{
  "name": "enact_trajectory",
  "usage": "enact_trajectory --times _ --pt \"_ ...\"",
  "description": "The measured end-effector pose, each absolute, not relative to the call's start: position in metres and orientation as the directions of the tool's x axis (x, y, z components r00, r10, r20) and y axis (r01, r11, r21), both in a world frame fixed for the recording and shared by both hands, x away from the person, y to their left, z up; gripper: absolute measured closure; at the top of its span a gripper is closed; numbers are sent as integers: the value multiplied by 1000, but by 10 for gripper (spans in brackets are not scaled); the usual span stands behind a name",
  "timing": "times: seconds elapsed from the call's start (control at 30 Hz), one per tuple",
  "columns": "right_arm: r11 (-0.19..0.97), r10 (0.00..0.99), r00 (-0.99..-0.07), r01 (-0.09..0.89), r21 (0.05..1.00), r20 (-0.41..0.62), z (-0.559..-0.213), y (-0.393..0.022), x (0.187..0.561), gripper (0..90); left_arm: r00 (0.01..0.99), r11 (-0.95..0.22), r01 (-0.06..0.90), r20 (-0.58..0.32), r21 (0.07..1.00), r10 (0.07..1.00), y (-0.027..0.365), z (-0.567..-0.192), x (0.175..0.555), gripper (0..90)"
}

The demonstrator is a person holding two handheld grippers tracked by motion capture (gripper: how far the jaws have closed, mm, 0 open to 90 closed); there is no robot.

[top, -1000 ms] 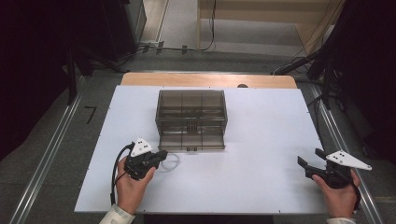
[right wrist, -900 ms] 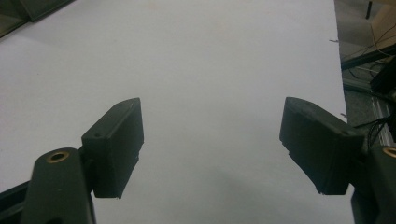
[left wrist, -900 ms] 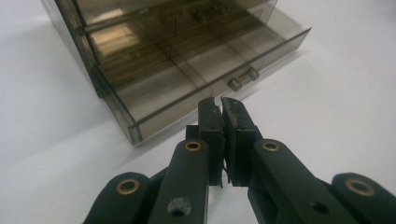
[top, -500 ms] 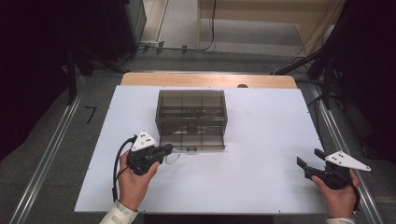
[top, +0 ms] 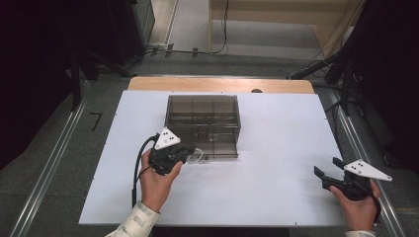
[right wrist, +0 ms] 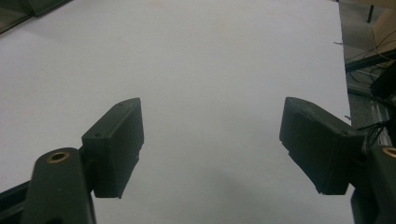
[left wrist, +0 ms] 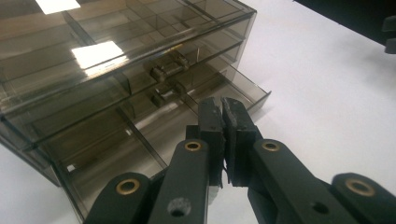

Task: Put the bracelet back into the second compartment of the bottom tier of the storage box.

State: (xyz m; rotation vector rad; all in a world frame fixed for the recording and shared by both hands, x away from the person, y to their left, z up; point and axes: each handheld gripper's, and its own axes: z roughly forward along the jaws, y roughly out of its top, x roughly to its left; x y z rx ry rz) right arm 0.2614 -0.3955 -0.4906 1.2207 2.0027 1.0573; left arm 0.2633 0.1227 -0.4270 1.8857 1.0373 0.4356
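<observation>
Smoked-grey translucent plastic forms the drawer organiser (top: 202,126), which is set on the white table sheet (top: 276,163) toward its far middle, one lower drawer (left wrist: 140,135) drawn slightly out. The left gripper (left wrist: 221,109) is held at that drawer's front — jaws pressed together, though nothing can be made out between them. The right gripper (right wrist: 210,140) is held well apart near the sheet's right edge — jaws spread wide over bare sheet.
</observation>
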Motion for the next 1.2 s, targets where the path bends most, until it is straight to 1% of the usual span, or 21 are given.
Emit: enact_trajectory --times 0.6,1.2 --pt "272 904 -424 461 844 -60 -491 -396 261 203 573 -223 472 -105 853 813 115 -429 278 878" --pt "267 905 -421 463 845 -55 -491 -397 260 203 564 -199 471 -120 859 817 104 -433 290 878"
